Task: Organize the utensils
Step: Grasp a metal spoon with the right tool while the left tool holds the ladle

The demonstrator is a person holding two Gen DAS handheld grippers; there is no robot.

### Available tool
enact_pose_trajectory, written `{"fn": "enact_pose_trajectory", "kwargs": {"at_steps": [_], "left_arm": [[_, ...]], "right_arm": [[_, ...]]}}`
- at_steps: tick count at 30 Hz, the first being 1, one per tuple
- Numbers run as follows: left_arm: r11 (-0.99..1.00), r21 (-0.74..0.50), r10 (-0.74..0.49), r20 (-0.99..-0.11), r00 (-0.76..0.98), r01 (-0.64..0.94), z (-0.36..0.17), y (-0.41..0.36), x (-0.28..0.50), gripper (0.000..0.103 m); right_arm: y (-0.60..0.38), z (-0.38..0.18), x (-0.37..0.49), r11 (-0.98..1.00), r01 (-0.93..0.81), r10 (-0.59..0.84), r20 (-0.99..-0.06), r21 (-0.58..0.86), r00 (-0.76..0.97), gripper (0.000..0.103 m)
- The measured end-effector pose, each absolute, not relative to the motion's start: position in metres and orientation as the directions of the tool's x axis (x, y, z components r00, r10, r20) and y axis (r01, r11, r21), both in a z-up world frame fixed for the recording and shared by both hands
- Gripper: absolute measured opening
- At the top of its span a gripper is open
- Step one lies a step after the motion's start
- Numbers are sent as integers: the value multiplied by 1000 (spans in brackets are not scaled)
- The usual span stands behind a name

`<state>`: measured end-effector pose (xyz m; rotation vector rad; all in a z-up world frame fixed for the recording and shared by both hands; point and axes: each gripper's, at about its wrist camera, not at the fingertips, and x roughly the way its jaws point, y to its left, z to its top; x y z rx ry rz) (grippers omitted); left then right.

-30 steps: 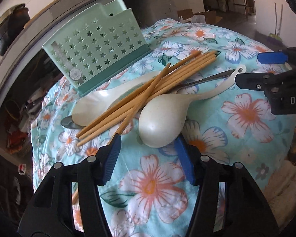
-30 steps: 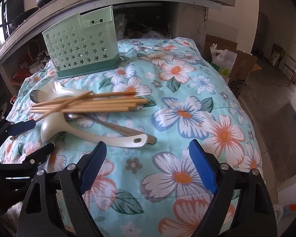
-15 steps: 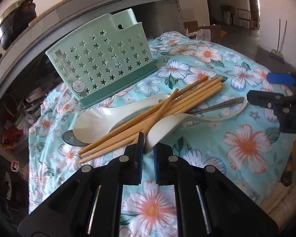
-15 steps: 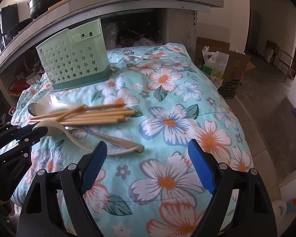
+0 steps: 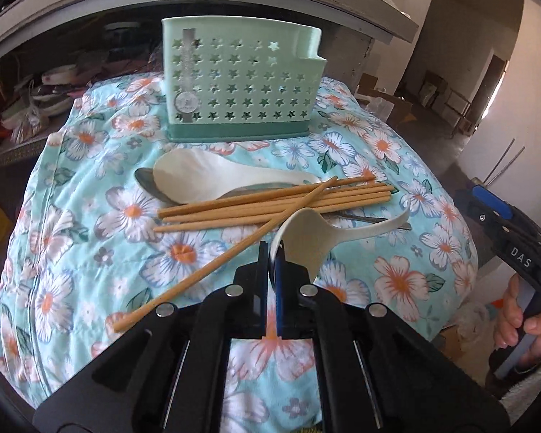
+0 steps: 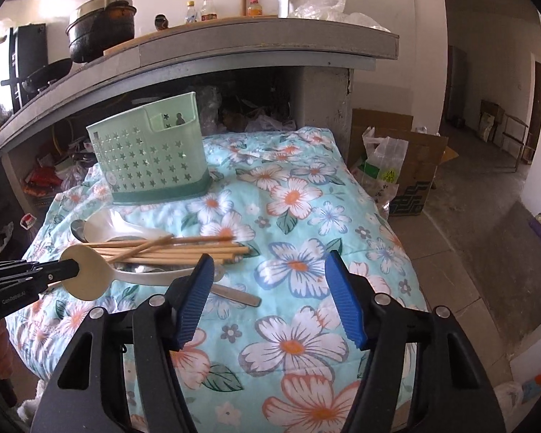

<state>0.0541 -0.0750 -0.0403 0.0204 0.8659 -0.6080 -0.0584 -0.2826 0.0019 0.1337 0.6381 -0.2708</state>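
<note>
On floral quilt (image 5: pixel 133 213), smooth white spoon (image 5: pixel 306 234) (edge-pinched), left claw (image 5: pixel 269 256)

Holder (image 5: pixel 240 83): upright at the far side of the cloth (image 5: pixel 396 278), under the counter's overhang (image 6: pixel 256 48).
Utensil pile: on the cloth, just in front of the holder.
Far spoon (image 5: pixel 212 176): bowl to the left in the left wrist view, a metal spoon (image 5: pixel 148 186) partly under it.
Chopsticks (image 5: pixel 277 200): a bundle across both, 1 lying crosswise toward the near left.
Near spoon (image 5: pixel 306 236): bowl tipped on edge at the left gripper (image 5: pixel 269 252), handle reaching right.
Right gripper (image 6: pixel 268 299): above bare cloth, right of the pile.
</note>
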Motion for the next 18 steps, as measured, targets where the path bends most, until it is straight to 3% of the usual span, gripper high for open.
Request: {"fn": "enact_pose_trajectory", "kwargs": {"at_steps": [7, 18], "left_arm": [[883, -252, -430, -773, 466, 396, -51, -30, 48, 2], [926, -266, -365, -808, 461, 267, -63, 16, 54, 2]], "right_arm": [[-234, -28, -24, 994, 45, -104, -692, -104, 715, 40], [-199, -62, 13, 913, -187, -168, -752, -362, 637, 24]]}}
